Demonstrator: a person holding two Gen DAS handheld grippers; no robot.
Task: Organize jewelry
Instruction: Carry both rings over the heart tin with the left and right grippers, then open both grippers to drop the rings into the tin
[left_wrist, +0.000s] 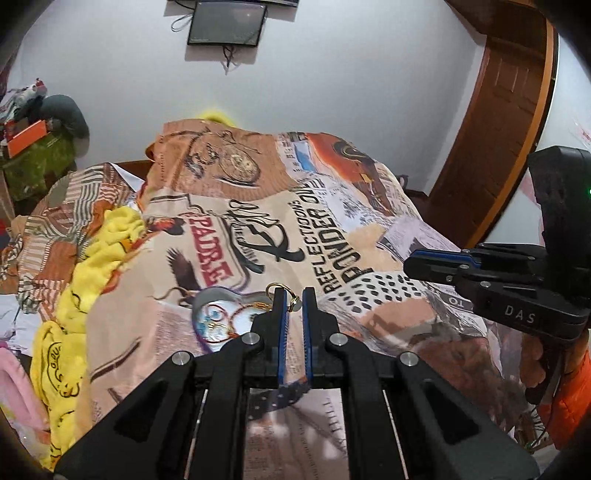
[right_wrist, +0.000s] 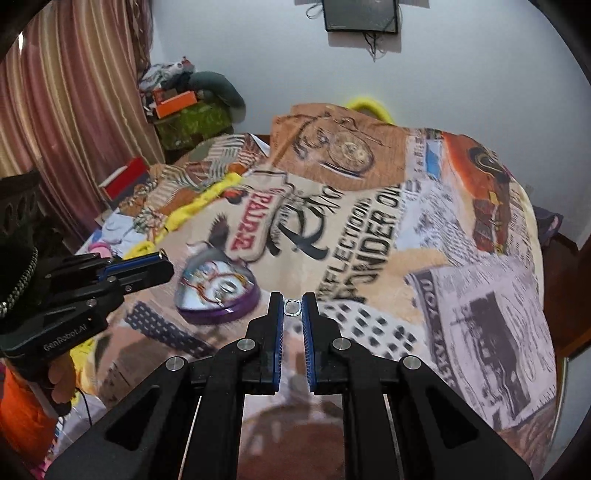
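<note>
The right gripper (right_wrist: 293, 308) pinched a silver ring (right_wrist: 293, 307) just right of the tin (right_wrist: 218, 291), ready to drop it in; the left gripper (left_wrist: 293, 300) clasped a gold ring (left_wrist: 286, 295) beside it.

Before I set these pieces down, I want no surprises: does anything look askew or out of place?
Nothing looks spilled or damaged. The heart-shaped tin lies open on the printed blanket, jewelry inside. The right gripper pinches a small silver ring; the left gripper has a gold ring at its tips.
</note>
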